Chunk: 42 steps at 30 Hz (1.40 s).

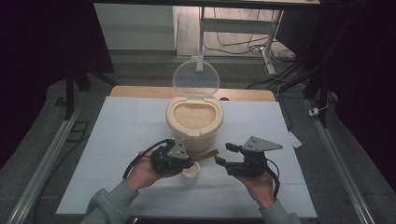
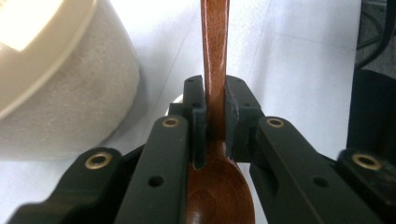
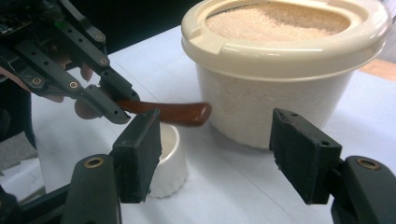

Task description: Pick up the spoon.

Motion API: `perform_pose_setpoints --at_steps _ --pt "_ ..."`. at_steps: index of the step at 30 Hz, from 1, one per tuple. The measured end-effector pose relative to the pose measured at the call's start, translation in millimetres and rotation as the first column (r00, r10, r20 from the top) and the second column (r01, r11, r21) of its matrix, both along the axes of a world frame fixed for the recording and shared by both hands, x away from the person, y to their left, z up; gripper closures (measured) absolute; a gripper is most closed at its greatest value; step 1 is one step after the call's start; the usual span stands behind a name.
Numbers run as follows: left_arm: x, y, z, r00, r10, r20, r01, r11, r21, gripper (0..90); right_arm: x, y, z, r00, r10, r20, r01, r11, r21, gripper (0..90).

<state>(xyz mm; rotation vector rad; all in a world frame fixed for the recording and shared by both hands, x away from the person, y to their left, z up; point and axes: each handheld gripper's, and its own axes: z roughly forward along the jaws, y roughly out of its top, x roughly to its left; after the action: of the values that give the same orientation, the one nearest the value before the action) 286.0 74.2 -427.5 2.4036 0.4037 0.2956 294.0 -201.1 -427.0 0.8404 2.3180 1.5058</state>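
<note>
A cream rice container (image 1: 194, 122) full of rice stands mid-table with its clear lid (image 1: 195, 78) tipped up behind it. My left gripper (image 1: 187, 161) is shut on a brown wooden spoon (image 1: 206, 155), whose handle points right; in the left gripper view the spoon (image 2: 215, 70) is clamped at its neck, bowl toward the camera. Just below it sits a small white cup (image 1: 191, 172). My right gripper (image 1: 223, 155) is open to the right of the cup, nothing between its jaws. The right gripper view shows the spoon (image 3: 180, 113) over the cup (image 3: 169, 158), beside the container (image 3: 275, 70).
A white sheet (image 1: 121, 140) covers the table, with wooden edge (image 1: 140, 91) showing at the back. Metal rails (image 1: 51, 154) run along both sides. Desk legs and cables (image 1: 243, 44) lie on the floor beyond.
</note>
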Motion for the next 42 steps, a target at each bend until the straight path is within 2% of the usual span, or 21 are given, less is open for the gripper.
perform_pose_setpoints --at_steps 7,13,19,23,27,33,35,42 --pt "-1.7 -0.4 1.7 0.9998 0.006 0.016 -0.006 0.9997 -0.023 79.6 -0.2 10.2 -6.7 0.9992 0.015 -0.038 -0.014 1.000 0.027 35.7" --pt "-3.4 -2.4 2.1 0.9997 0.004 0.026 -0.004 0.9996 -0.029 79.6 1.0 18.6 -10.3 0.9975 0.015 -0.069 -0.009 0.995 0.098 40.8" --pt "-3.6 -2.8 2.1 0.9996 0.000 0.026 0.000 0.9996 -0.027 79.6 -1.6 22.8 -10.6 0.9977 0.012 -0.067 -0.004 0.992 0.128 48.7" --pt "-4.0 -3.3 2.0 0.9997 -0.001 0.026 0.002 0.9997 -0.023 79.6 -2.0 23.9 -12.0 0.9975 0.005 -0.070 0.004 0.991 0.131 53.5" --pt "-4.0 -2.8 1.9 0.9996 0.003 0.028 -0.002 0.9998 -0.019 79.7 -0.2 22.9 -13.0 0.9947 0.021 -0.100 -0.003 0.984 0.176 58.3" --pt "-4.1 -3.0 1.4 0.9996 -0.003 0.026 0.003 1.0000 -0.006 79.8 0.2 23.2 -11.7 0.9937 0.046 -0.102 -0.020 0.969 0.246 67.0" --pt "-4.3 -3.2 1.4 0.9996 -0.003 0.027 0.003 1.0000 -0.003 79.8 0.2 23.7 -11.3 0.9936 0.051 -0.100 -0.025 0.967 0.252 68.2" --pt "-6.6 -2.1 4.4 0.9992 -0.016 0.038 0.016 0.9999 -0.005 79.9 -0.6 23.6 -7.5 0.9897 0.119 -0.080 -0.087 0.942 0.325 78.7"
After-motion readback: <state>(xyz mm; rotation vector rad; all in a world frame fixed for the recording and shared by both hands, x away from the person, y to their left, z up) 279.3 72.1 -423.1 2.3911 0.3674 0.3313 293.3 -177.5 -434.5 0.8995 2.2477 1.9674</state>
